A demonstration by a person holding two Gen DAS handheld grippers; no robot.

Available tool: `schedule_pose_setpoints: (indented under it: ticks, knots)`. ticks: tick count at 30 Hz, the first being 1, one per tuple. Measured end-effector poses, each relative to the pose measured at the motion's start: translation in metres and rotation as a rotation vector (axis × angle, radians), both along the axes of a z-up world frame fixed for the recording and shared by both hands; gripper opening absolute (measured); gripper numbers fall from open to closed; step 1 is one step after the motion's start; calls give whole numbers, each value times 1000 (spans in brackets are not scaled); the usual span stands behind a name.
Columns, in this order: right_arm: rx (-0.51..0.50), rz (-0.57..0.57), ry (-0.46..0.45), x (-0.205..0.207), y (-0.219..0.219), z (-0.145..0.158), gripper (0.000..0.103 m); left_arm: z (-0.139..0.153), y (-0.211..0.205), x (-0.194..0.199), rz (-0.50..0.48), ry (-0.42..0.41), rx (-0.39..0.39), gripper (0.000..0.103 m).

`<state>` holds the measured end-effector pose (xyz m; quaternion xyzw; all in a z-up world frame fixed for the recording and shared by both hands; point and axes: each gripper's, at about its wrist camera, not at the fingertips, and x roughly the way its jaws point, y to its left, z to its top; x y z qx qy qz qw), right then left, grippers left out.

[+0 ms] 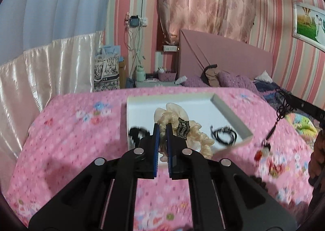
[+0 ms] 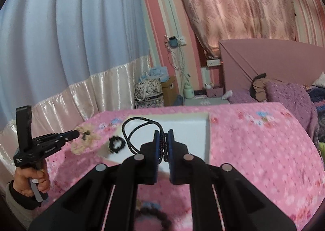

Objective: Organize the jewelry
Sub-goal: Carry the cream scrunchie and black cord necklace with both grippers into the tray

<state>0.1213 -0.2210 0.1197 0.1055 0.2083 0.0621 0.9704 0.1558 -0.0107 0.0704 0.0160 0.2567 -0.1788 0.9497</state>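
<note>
Two tongs in play, one per hand. Left tongs (image 1: 163, 129) clamped nearly shut on one cream ruffled scrunchie (image 1: 182, 129), its black tag (image 1: 183, 129) facing the left wrist camera; scrunchie lifted above the white tray (image 1: 142, 109). Same left tongs (image 2: 78, 134) seen from the right wrist view, out over the left side of the bed with the scrunchie (image 2: 85, 139) dangling off the tips, and the person's hand (image 2: 30, 182) gripping the handle.

Right tongs (image 2: 164, 136) squeezed close on one black cord necklace (image 2: 132, 129), cord pinched between the blue pads and looping up and leftward over the tray (image 2: 193, 129). In the left wrist view the same necklace (image 1: 281, 107) hangs off the right tongs near the right edge of the bed, with a blurred red-and-white pendant (image 1: 264, 150) at the bottom of the cord.

One white tray, set on the pink floral bedspread (image 1: 71, 129) toward the far edge of the bed. Inside it, lying flat: one small black hair tie (image 1: 137, 132) at the near left corner, one black coiled cord piece (image 1: 223, 134) toward the near right corner. One dark beaded bracelet (image 2: 154, 216), blurred, on the bedspread at the near edge, under the right tongs.
</note>
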Motion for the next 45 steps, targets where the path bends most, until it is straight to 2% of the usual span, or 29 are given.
schedule_pose_setpoints:
  ticks: [4,8,13,18,21,32,45]
  knots:
    - [-10,11,-1,24,11,1,7,3,-10,19,4,3,-13,5]
    - [-19,17,12,44,19,-6,7,-7,-20,36,15,24,-12,5]
    - [-21,27,47,70,27,-27,7,-34,-34,58,9,81,21,5]
    - [-18,30,132,93,28,-64,7,-65,-39,75,21,137,23,5]
    - [-40,32,166,102,34,-77,7,-79,-42,82,24,162,55,5]
    - [-72,-22,259,113,28,-104,7,-99,-52,86,20,195,93,5]
    - [-124,-50,304,113,30,-116,7,-110,-58,92,39,215,101,5]
